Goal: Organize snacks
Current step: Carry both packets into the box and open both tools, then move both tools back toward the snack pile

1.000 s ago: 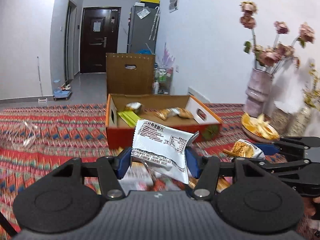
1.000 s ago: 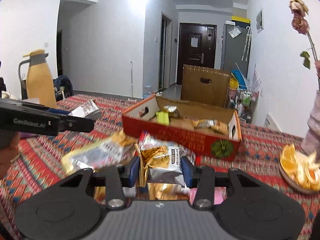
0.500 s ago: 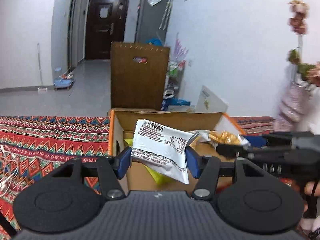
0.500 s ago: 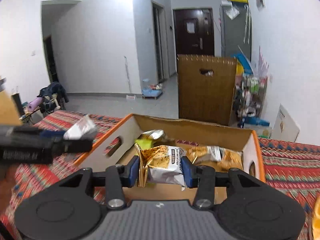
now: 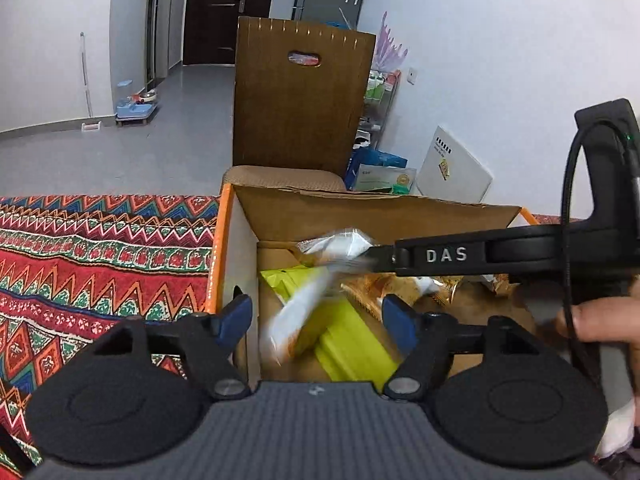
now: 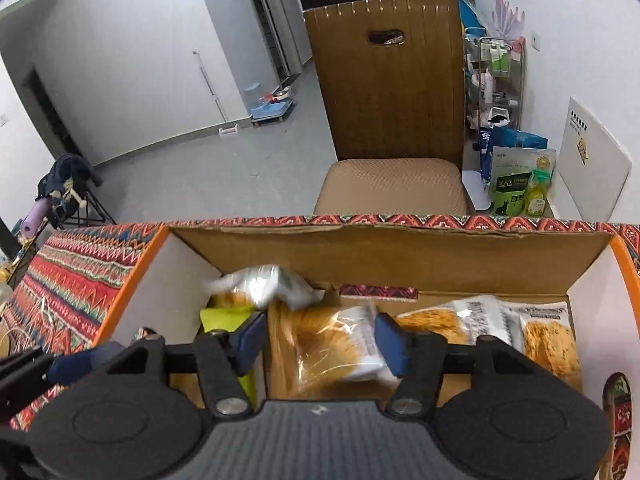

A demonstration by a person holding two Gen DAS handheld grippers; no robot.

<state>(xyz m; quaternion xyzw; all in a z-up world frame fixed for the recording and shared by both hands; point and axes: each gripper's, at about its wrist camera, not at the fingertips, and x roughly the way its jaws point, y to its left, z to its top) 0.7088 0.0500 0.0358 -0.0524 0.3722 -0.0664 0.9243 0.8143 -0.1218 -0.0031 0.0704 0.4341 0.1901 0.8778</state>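
Observation:
Both grippers hang over an orange-rimmed cardboard box (image 5: 360, 208) (image 6: 400, 256) with snack packets in it. My left gripper (image 5: 316, 320) is open; a blurred white packet (image 5: 296, 316) falls between its fingers above a green packet (image 5: 352, 340). My right gripper (image 6: 320, 340) is open above an orange-and-white chip packet (image 6: 340, 344) lying loose in the box. Other chip packets (image 6: 520, 328) lie at the box's right, and a silver packet (image 6: 260, 288) at the back left. The right gripper's finger (image 5: 460, 256) crosses the left wrist view over the box.
The box stands on a red patterned tablecloth (image 5: 100, 256). A brown chair (image 6: 392, 120) stands just behind the table. Bags and bottles (image 6: 516, 188) sit on the floor by the wall at the right.
Both grippers moved forward over the box and opened. The left let go of the white packet, which drops blurred; the right let go of its chip packet, now lying in the box.

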